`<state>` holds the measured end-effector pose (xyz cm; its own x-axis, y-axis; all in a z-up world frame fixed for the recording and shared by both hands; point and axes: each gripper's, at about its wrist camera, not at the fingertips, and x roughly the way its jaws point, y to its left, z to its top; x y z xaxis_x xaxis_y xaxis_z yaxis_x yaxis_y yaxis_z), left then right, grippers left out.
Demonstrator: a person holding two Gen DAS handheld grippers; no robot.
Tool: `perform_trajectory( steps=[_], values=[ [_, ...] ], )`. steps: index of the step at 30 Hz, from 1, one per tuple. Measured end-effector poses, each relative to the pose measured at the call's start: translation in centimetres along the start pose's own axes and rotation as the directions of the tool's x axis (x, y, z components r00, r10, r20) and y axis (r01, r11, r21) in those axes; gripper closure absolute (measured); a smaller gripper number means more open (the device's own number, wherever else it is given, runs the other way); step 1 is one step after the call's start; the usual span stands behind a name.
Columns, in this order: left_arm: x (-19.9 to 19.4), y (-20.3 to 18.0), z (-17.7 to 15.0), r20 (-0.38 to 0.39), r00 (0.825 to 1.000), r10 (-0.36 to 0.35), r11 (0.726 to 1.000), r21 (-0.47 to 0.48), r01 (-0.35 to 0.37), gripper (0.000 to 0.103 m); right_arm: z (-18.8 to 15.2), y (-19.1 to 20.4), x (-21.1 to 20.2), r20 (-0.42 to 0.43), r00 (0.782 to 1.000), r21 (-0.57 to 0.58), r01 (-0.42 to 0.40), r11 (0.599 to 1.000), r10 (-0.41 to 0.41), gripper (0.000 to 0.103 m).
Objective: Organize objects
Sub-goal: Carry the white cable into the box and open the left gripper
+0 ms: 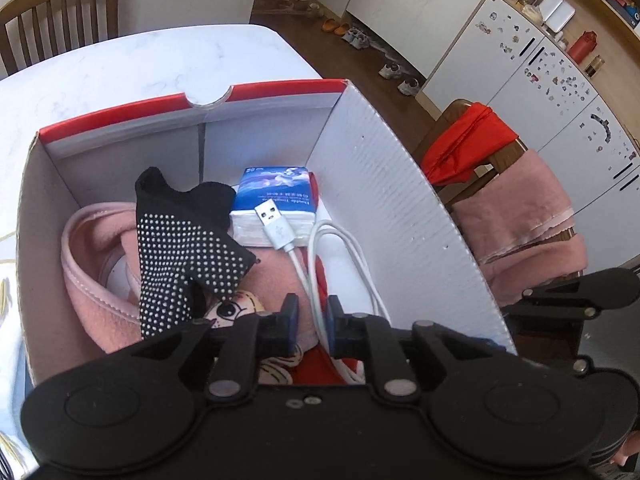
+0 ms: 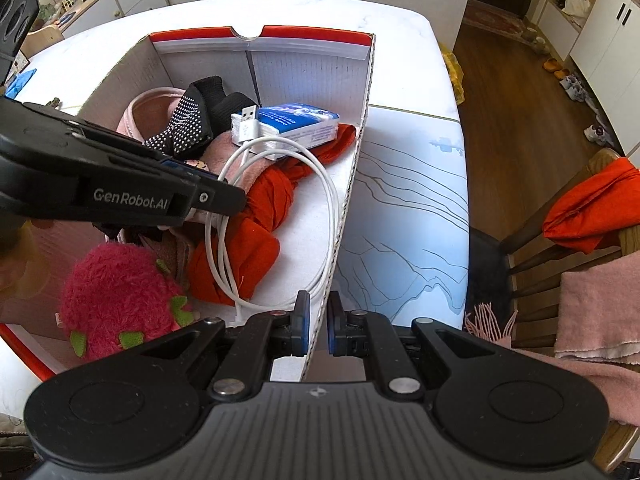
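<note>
A white cardboard box (image 1: 380, 184) with a red rim stands on the table. In it lie a blue tissue pack (image 1: 276, 196), a white USB cable (image 1: 360, 264), a black dotted sock (image 1: 180, 248) and pink cloth (image 1: 92, 264). My left gripper (image 1: 313, 308) hangs inside the box, jaws slightly apart; the cable runs between the pads without being pressed. From the right wrist view, the left gripper (image 2: 236, 200) is over red cloth (image 2: 264, 208), near a pink plush toy (image 2: 116, 292). My right gripper (image 2: 318, 308) is shut on the box's right wall (image 2: 352, 184).
The box sits on a white marble table (image 1: 120, 68) with a blue-and-white mat (image 2: 408, 208) to its right. A wooden chair (image 2: 520, 256) draped with red and pink cloth stands right of the table. Another chair (image 1: 60, 12) stands at the far side.
</note>
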<state>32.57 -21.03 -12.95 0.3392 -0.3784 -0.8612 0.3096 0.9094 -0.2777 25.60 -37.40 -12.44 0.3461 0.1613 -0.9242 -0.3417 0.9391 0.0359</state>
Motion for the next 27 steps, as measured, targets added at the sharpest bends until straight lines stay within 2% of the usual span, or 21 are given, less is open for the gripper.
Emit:
perform_trajectory(
  steps=[5,9,14,21,27],
  values=[
    [-0.7,-0.3,-0.2,0.022,1.000,-0.010,1.000,0.014,0.009,0.071,0.0,0.1,-0.1,0.000,1.000,0.002,0.004,1.000,-0.004,0.095],
    [-1.5,-0.2,-0.4,0.034,0.999,-0.020,1.000,-0.001,0.020,0.066,0.0,0.1,-0.1,0.001,1.000,0.000,0.009,1.000,-0.009,0.095],
    [-3.4,-0.6,-0.9,0.074,0.997,-0.018,1.000,0.015,0.017,0.053,0.1,0.2,-0.2,0.000,1.000,-0.004,0.014,1.000,-0.014,0.095],
    [-6.7,-0.3,-1.9,0.139,0.990,0.015,1.000,0.004,-0.015,0.045,0.2,0.5,-0.4,0.007,1.000,-0.015,0.027,1.000,-0.027,0.095],
    [-10.0,0.6,-3.4,0.203,0.978,0.056,0.998,-0.020,-0.053,0.033,0.2,0.7,-0.7,0.013,0.999,-0.026,0.037,0.999,-0.037,0.095]
  ],
)
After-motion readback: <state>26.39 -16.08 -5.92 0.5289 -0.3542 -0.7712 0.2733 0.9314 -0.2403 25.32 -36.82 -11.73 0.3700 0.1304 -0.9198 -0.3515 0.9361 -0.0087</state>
